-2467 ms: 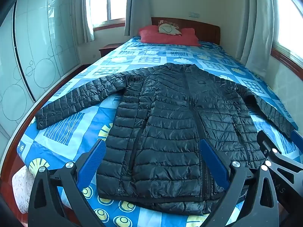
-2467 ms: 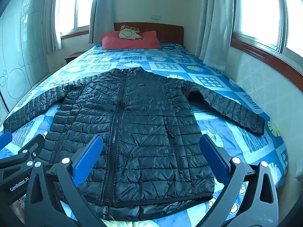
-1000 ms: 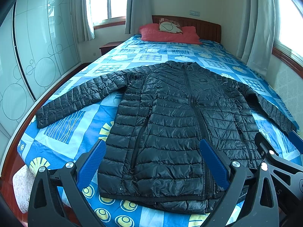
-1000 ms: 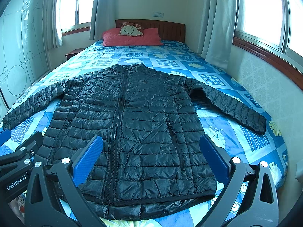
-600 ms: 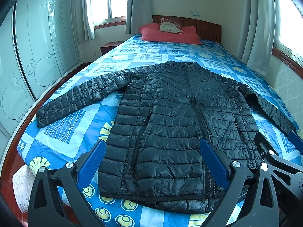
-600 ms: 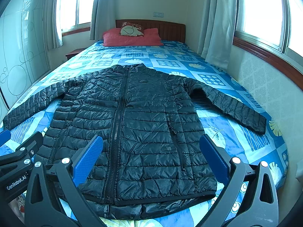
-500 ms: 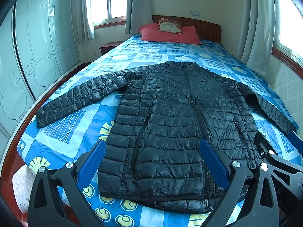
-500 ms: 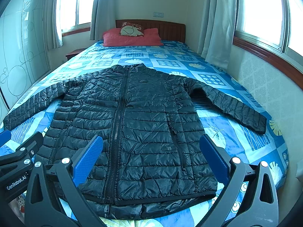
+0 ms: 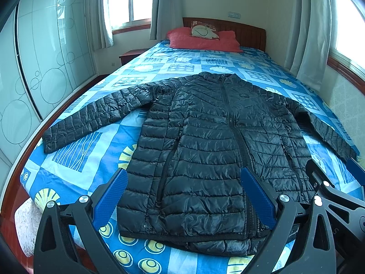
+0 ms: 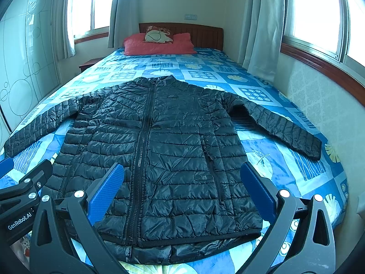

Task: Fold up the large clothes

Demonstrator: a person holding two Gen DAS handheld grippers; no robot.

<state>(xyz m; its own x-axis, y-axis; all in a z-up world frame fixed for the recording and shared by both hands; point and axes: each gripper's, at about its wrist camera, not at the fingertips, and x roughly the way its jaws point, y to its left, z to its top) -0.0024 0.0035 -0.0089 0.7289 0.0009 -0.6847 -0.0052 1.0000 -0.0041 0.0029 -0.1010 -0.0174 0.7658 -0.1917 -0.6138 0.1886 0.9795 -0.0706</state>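
black jacket [image 9: 205,150] unmoved; claws stay open.

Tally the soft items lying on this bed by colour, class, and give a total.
Black: 1, the puffer jacket spread flat with its sleeves out.
Red: 1, the long pillow at the headboard.
Cream, patterned: 1, the small cushion resting on that pillow.
Total: 3, all on the blue patterned bedspread.

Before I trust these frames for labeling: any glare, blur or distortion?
Left wrist view: fisheye bends the wardrobe doors, the right window is blown out, the puffer jacket stays sharp. Right wrist view: both windows overexposed, dark corners, sheen on the jacket.
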